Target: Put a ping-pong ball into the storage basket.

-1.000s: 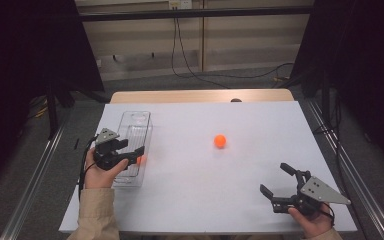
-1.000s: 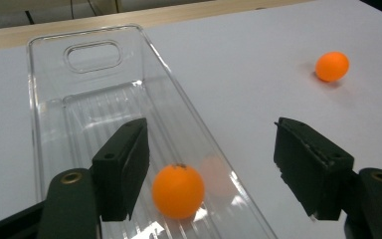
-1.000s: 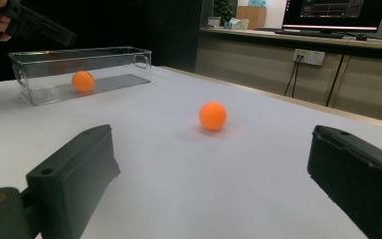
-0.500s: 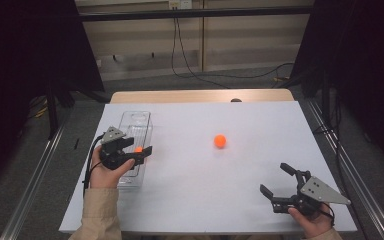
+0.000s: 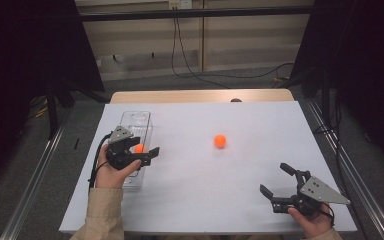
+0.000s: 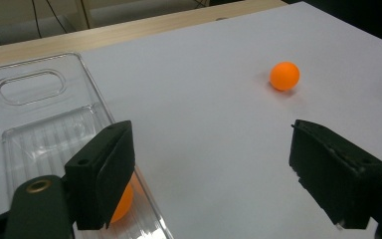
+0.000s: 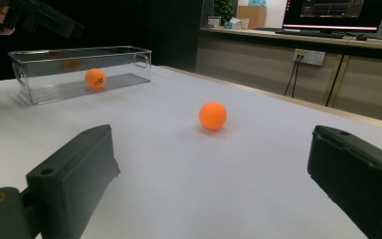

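One orange ball [image 5: 138, 148] lies on the floor of the clear plastic bin [image 5: 136, 119] at the table's left. My left gripper [image 5: 144, 150] hovers over the bin's near end. Its jaws have just been opening, and nothing is between them. In the left gripper view the gripper [image 6: 211, 134] stands open, with that ball [image 6: 122, 204] below the left jaw inside the bin [image 6: 30, 99]. A second orange ball [image 5: 220, 141] rests on the white table top, also seen ahead as ball [image 6: 284, 75] and ball [image 7: 213, 115]. My right gripper [image 5: 273, 178] is open near the front right, gripper [image 7: 214, 134] pointing at that ball.
The white sheet [image 5: 260, 125] covers the table, with a wooden strip [image 5: 200, 96] along the far edge. Metal rails run down both sides. In the right gripper view the bin [image 7: 129, 64] stands far left with its ball [image 7: 95, 78] inside.
The left gripper's jaws have opened and let go of the orange ball, which now lies in the bin. The left hand shifted slightly away over the bin. The right gripper stayed still.
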